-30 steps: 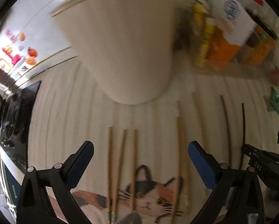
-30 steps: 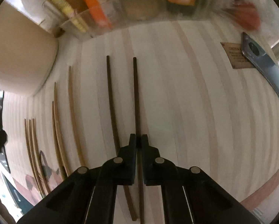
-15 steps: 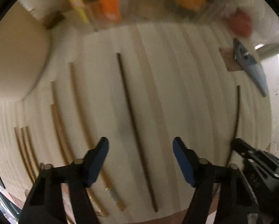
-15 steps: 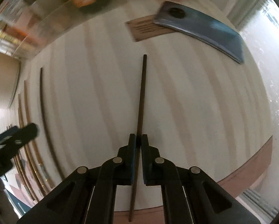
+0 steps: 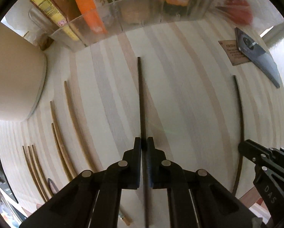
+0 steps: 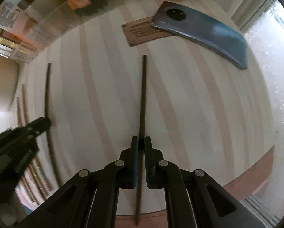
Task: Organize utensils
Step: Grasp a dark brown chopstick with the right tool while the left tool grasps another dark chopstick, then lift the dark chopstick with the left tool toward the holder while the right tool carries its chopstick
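Observation:
Two dark chopsticks lie on the pale striped wooden board (image 5: 189,98). In the left wrist view my left gripper (image 5: 143,142) points down; its jaws are closing, and the pads press on one dark chopstick (image 5: 141,98). To its right, my right gripper (image 5: 244,148) holds the second dark chopstick (image 5: 239,110). The right wrist view shows my right gripper (image 6: 141,141) shut on that chopstick (image 6: 142,98), which runs straight ahead. The left gripper (image 6: 44,122) and its chopstick (image 6: 46,87) are at the left there. Several light wooden chopsticks (image 5: 73,117) lie further left.
A beige container (image 5: 14,76) stands at the left. A clear organizer (image 5: 134,9) with packets lines the far side. A blue-grey phone (image 6: 200,32) rests on a brown card (image 6: 142,32) at the far right. The board's near edge (image 6: 246,171) curves close by.
My left gripper moved right, from over the light chopsticks to a dark one, and shut on it. My right gripper carried its dark chopstick to the right, away from its mate.

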Demonstrator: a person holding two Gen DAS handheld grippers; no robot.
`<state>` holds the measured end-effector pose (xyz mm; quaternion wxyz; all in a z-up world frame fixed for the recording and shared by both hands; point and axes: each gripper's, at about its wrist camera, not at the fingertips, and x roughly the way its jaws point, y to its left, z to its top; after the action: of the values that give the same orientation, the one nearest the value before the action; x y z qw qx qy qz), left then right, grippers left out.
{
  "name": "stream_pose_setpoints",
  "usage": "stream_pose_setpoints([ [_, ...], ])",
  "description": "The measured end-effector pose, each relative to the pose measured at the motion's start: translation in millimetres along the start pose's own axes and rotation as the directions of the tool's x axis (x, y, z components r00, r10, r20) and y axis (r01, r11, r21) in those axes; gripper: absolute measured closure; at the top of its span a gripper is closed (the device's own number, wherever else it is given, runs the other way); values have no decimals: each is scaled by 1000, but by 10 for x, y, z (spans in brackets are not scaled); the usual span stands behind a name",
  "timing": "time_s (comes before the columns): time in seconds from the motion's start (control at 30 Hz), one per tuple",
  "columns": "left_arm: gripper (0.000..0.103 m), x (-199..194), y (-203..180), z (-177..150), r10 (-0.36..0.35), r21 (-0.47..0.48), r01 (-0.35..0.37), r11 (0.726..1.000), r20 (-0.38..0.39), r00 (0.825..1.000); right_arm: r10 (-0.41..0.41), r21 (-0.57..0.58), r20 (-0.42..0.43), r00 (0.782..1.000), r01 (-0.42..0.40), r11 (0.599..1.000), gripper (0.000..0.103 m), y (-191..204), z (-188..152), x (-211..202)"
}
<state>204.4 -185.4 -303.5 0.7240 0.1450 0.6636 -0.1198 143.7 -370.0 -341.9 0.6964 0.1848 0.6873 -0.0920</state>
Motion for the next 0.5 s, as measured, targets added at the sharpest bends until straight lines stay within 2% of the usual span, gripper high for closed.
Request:
stream_pose_setpoints([
  [0.07,100,5,9,-104,7,14,-7,1000,0,1000,19,-17,-17,1000,-20,1000,97,57,-19,18],
  [0.17,99,-7,-8,-182,8,17,-8,1000,9,1000,-14,-71,-15,1000,13,997,97,231,-76,12],
  [0.3,100,-33,53,-241,4,1,-4,1000,-2,1000,-20,-86,-40,999,17,996,97,264,-138,34],
  [0.43,100,-29,38,-273,8,0,-8,1000,-5,1000,-17,-97,-62,998,11,995,97,268,-55,40],
  [0.47,100,-5,13,-138,10,0,-9,1000,-7,1000,-18,-101,-67,998,12,995,97,267,-66,42],
  [0.5,100,-12,-8,-196,9,-2,-9,1000,-9,1000,-20,-103,-69,997,13,995,98,261,-67,45],
])
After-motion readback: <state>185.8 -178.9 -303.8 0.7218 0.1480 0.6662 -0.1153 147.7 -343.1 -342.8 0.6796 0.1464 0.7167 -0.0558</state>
